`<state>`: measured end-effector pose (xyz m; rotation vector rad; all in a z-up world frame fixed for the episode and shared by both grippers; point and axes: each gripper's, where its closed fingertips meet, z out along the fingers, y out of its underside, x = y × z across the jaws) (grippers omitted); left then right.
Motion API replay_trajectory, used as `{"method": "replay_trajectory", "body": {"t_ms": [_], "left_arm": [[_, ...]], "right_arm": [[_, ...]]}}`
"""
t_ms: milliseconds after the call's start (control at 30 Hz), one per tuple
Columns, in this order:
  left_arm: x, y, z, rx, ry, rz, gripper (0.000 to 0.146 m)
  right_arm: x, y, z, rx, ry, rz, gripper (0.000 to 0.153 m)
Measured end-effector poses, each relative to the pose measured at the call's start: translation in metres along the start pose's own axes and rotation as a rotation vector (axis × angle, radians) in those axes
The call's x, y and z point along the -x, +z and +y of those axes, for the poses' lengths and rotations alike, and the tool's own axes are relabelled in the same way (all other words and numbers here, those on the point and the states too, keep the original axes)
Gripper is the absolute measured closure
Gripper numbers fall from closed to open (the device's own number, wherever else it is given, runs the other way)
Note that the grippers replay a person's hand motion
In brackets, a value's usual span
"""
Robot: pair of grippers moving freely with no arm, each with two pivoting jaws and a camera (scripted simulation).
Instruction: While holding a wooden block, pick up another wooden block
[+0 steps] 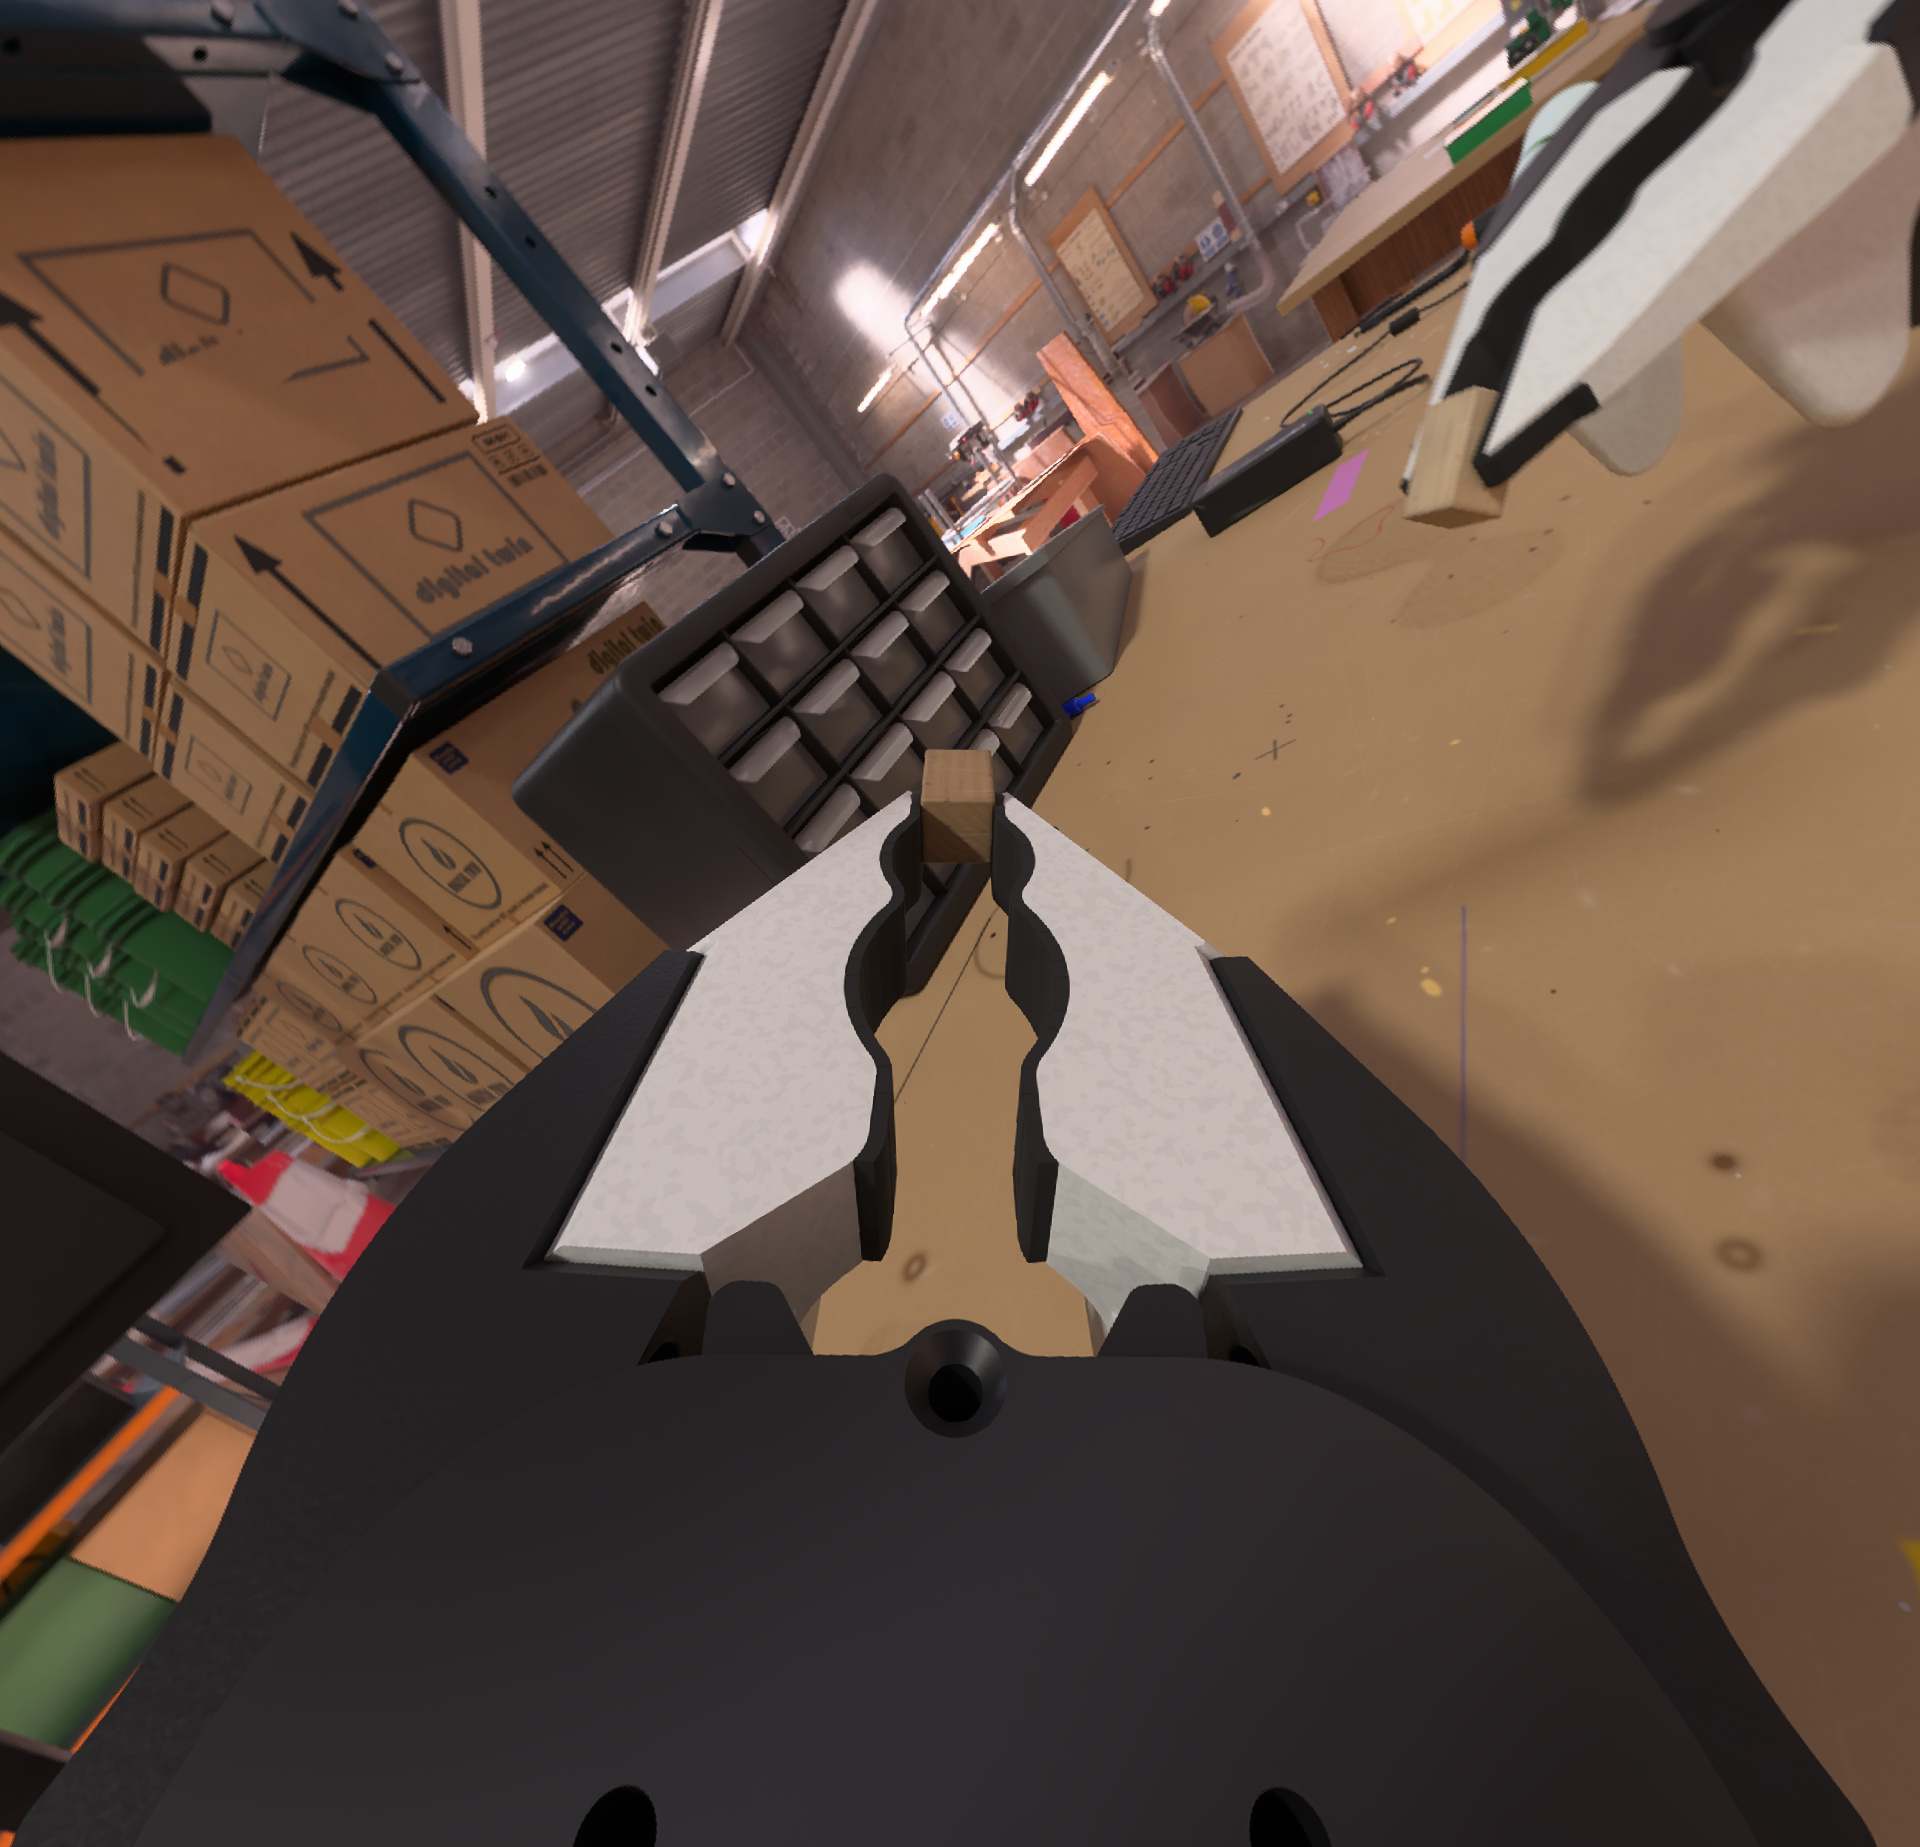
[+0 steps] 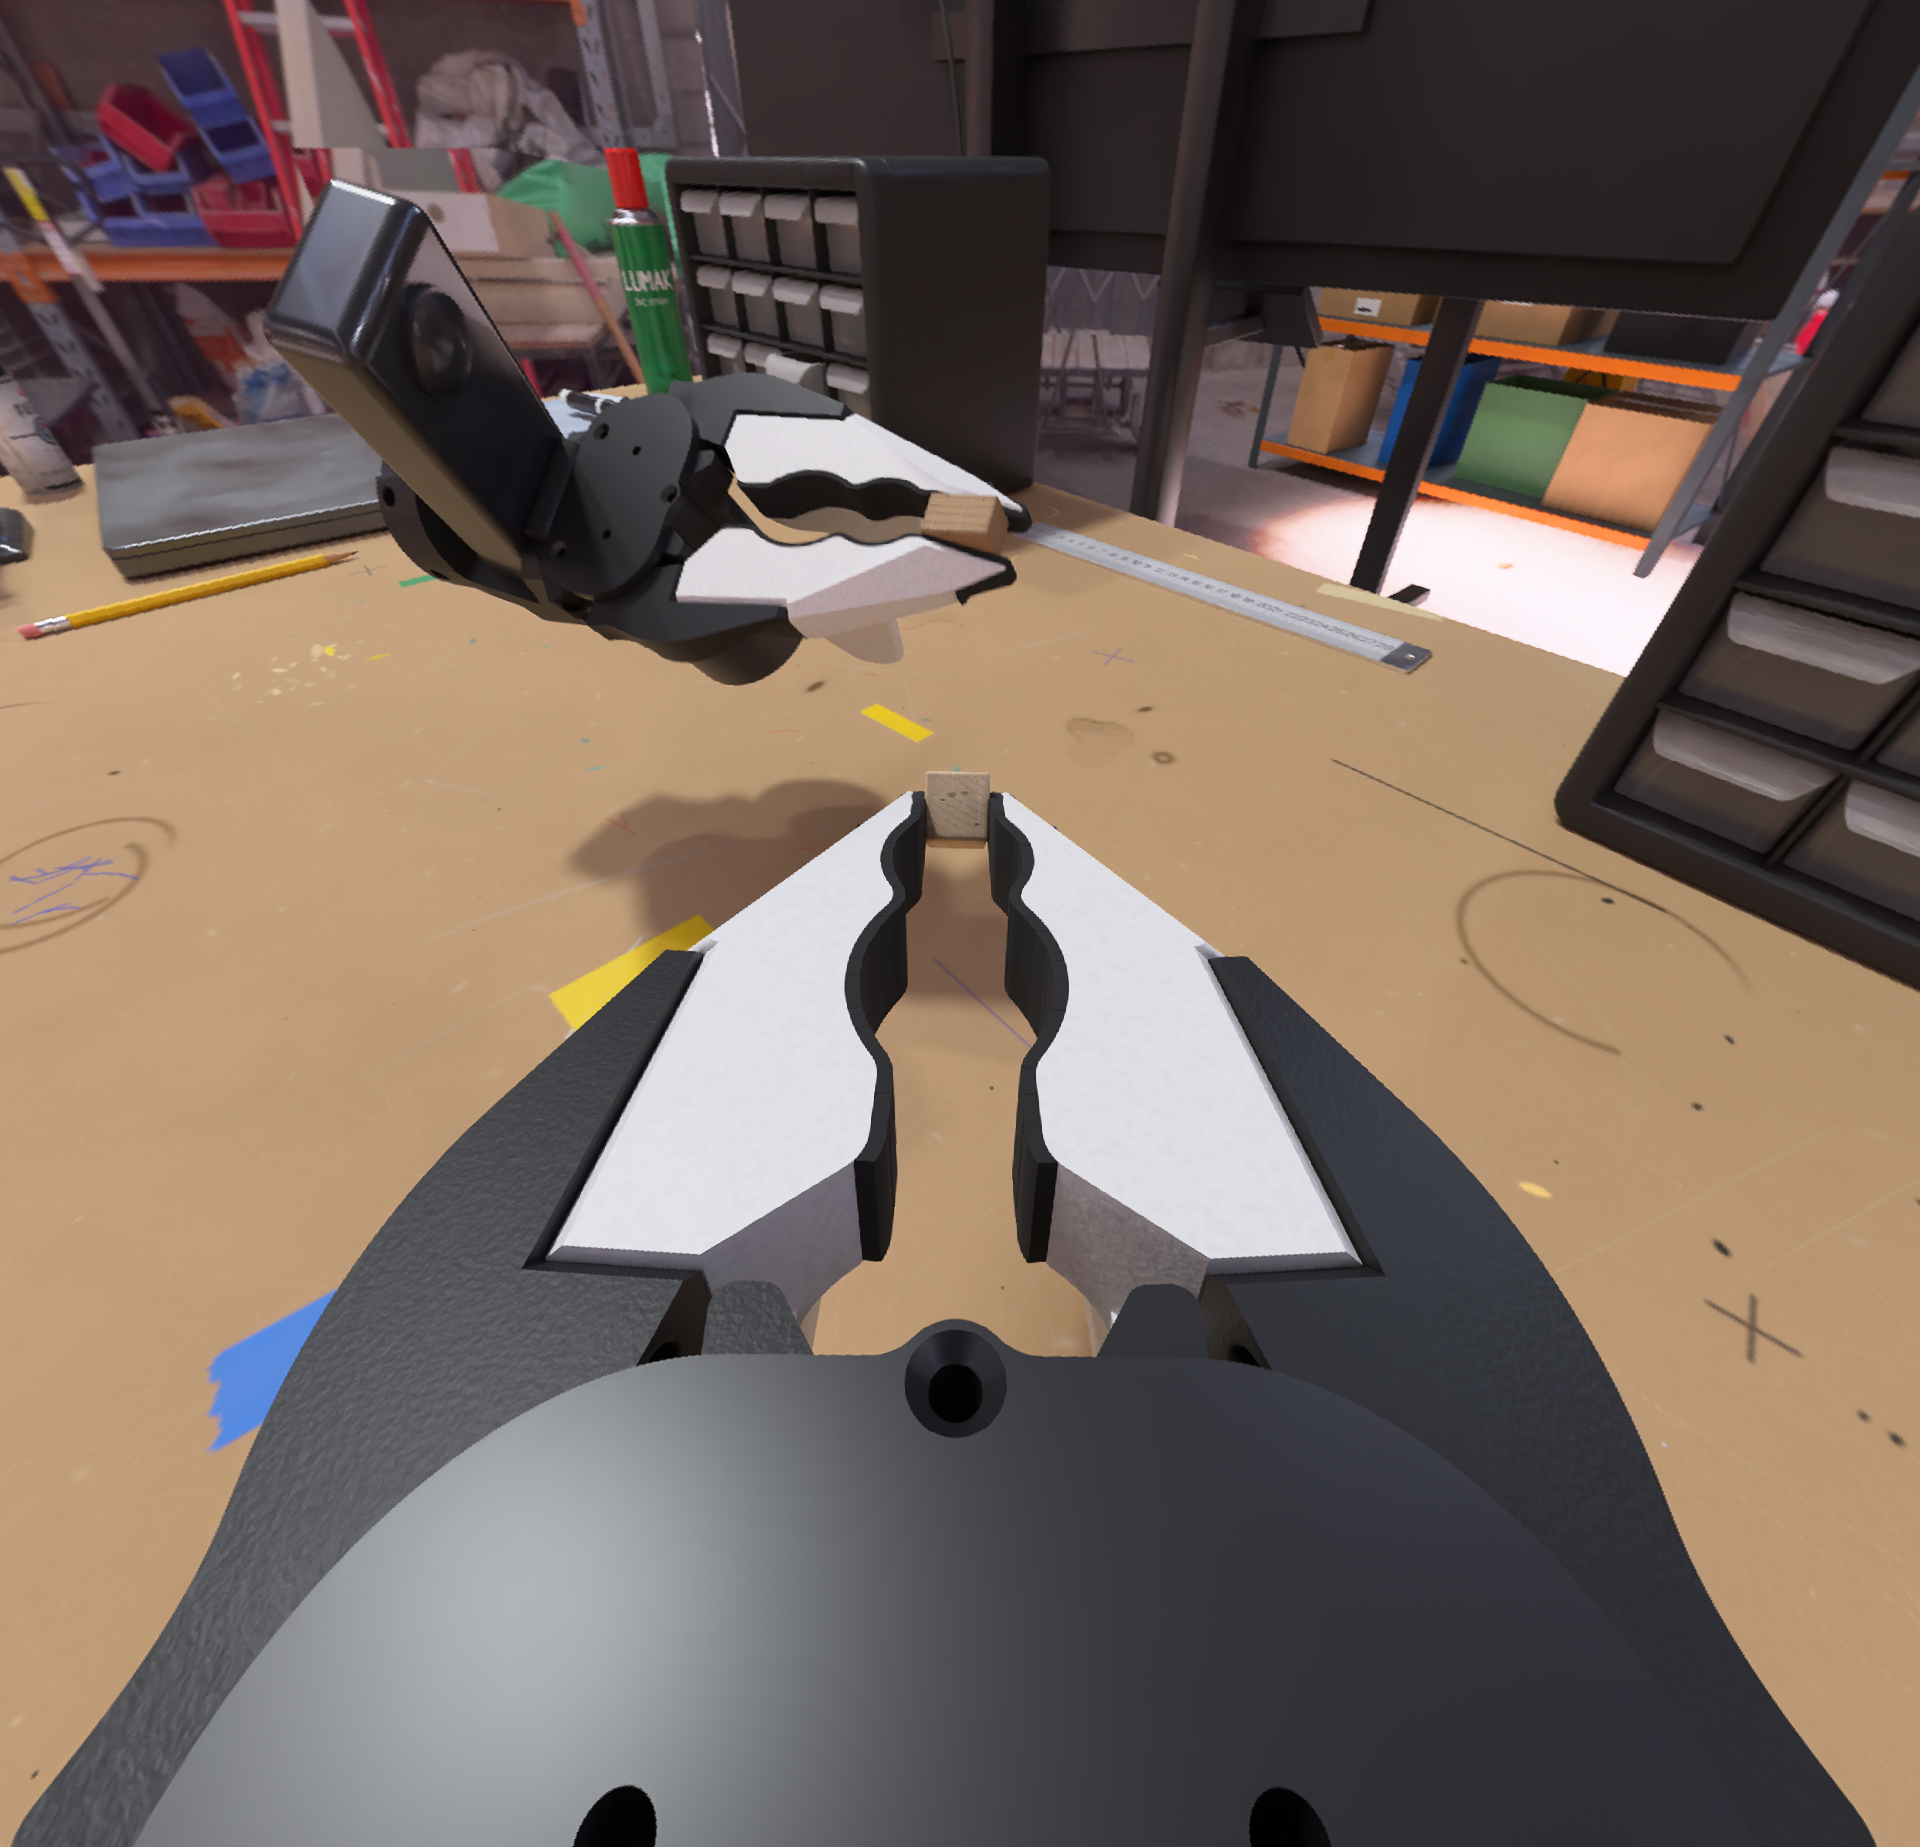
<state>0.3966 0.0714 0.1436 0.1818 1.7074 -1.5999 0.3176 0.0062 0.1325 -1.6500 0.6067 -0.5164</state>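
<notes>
My left gripper [image 1: 957,818] is shut on a small wooden block [image 1: 957,805] pinched at its fingertips and held above the brown table [image 1: 1455,966]. My right gripper [image 2: 957,810] is shut on a second wooden block [image 2: 957,806], also at its fingertips, just above the table [image 2: 1247,966]. In the right wrist view the left gripper [image 2: 977,535] floats ahead to the left, tilted on its side, with its block [image 2: 964,519]. In the left wrist view the right gripper [image 1: 1455,447] shows at the upper right with its block [image 1: 1449,467].
A black drawer cabinet [image 1: 831,696] stands right ahead of the left gripper; it also shows in the right wrist view [image 2: 862,280]. Another drawer cabinet [image 2: 1797,675] stands at the right. A steel ruler [image 2: 1226,587], a pencil [image 2: 177,592], a grey case [image 2: 239,493] and a green spray can [image 2: 646,280] lie farther off.
</notes>
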Motion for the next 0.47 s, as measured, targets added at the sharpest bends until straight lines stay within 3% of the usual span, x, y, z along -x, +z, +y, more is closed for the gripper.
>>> {"method": "replay_trajectory", "body": {"t_ms": [467], "left_arm": [[-0.017,0.001,-0.004,-0.009,0.086,0.051,0.135]], "right_arm": [[0.004,0.006,-0.003,0.028,-0.022,-0.023,0.141]]}}
